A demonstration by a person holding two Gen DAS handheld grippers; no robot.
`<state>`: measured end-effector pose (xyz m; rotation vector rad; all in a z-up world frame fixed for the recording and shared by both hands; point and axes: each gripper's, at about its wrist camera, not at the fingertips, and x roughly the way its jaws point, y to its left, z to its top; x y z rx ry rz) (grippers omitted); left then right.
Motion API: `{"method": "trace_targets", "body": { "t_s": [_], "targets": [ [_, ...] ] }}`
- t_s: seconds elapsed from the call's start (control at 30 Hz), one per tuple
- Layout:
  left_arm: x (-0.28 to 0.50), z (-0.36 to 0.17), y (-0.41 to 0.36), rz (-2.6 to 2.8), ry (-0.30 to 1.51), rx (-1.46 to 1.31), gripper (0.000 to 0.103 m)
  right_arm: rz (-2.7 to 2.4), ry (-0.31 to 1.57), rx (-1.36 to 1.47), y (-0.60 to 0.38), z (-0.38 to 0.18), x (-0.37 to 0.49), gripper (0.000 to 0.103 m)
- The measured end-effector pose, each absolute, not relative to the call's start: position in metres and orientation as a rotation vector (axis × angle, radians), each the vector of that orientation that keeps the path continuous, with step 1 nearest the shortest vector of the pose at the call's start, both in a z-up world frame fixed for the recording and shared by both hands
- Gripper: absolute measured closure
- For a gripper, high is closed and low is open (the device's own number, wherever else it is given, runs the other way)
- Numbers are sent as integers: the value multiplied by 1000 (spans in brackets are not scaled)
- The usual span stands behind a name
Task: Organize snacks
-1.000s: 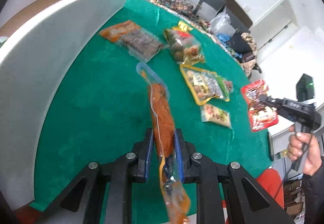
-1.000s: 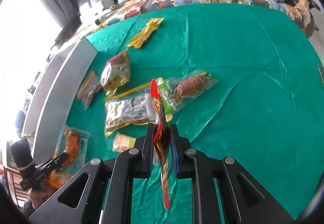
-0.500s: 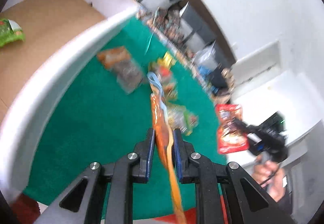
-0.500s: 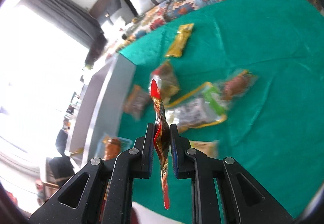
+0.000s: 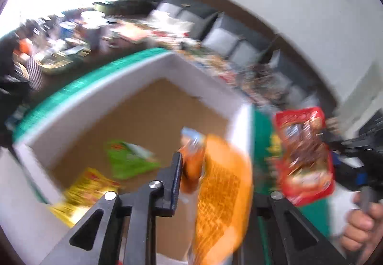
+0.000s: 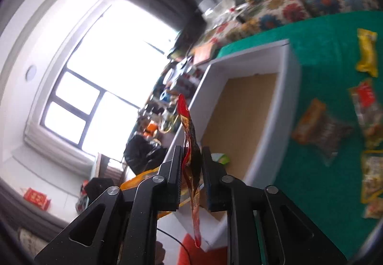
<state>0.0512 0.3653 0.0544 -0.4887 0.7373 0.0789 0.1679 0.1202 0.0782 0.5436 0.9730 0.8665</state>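
My left gripper (image 5: pixel 215 186) hangs over the white box (image 5: pixel 71 121) with the cardboard floor. Its jaws are opening, and the orange snack packet (image 5: pixel 222 200) sits loose and tilted between them, blurred. A green packet (image 5: pixel 129 159) and a yellow packet (image 5: pixel 88 186) lie in the box. My right gripper (image 6: pixel 191 159) still pinches a red snack packet (image 6: pixel 188 126) edge-on, though its jaws are starting to open. It hovers at the box's near corner (image 6: pixel 287 97). The left wrist view shows that red packet (image 5: pixel 304 157) beside the box's right wall.
Several snack packets lie on the green cloth (image 6: pixel 323 61) right of the box: a yellow one (image 6: pixel 366 54), an orange and brown one (image 6: pixel 318 126) and others at the edge. A hand (image 5: pixel 361 224) holds the right gripper. A bright window and a cluttered shelf lie beyond.
Both grippers swung from the green cloth over to the white box. The left jaws spread apart and the orange packet came loose and tilted. The right jaws widened slightly.
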Motion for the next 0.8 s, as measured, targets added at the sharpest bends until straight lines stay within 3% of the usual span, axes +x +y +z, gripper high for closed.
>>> {"method": "trace_targets", "body": {
  "t_s": [0.03,0.07,0.1,0.27,0.47,0.6,0.8],
  "targets": [
    [51,53,368,112,749,-460,43,860,990,495,138,75,168,64],
    [49,53,369,152,746,-431,16,852,993,466,145,72,168,46],
    [43,55,368,198,719,-396,6,840,984,440,149,70,167,45],
    [25,53,367,292,652,-287,5,721,911,323,94,58,157,38],
    [25,47,339,184,593,-290,5,319,908,68,-54,-24,141,37],
    [45,41,298,65,647,-244,5,76,942,-27,-160,-83,110,37],
    [78,26,234,77,733,-39,5,-150,892,-37,-271,-112,66,37]
  ]
}}
